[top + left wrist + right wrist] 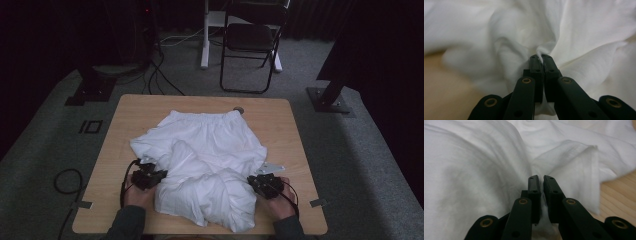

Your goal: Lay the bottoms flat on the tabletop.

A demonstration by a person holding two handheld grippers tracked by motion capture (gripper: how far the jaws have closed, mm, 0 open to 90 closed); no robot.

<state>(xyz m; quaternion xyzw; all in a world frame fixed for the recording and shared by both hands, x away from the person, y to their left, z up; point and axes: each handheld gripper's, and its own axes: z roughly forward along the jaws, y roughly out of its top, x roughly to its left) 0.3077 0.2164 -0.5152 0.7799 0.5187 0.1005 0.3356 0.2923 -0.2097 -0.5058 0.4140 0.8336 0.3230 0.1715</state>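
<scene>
The white garment (202, 162) lay crumpled at the frame's centre, between both grippers. The left gripper (541, 58) pinched its fabric; the right gripper (539, 178) seemingly clamped a fold too.

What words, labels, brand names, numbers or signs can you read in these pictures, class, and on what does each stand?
None can be read.
The white garment shows plain cloth with no print or tag.
The wooden table, the left tool and the right tool bear no legible marks.
The floor marking is an outline, not text.
</scene>
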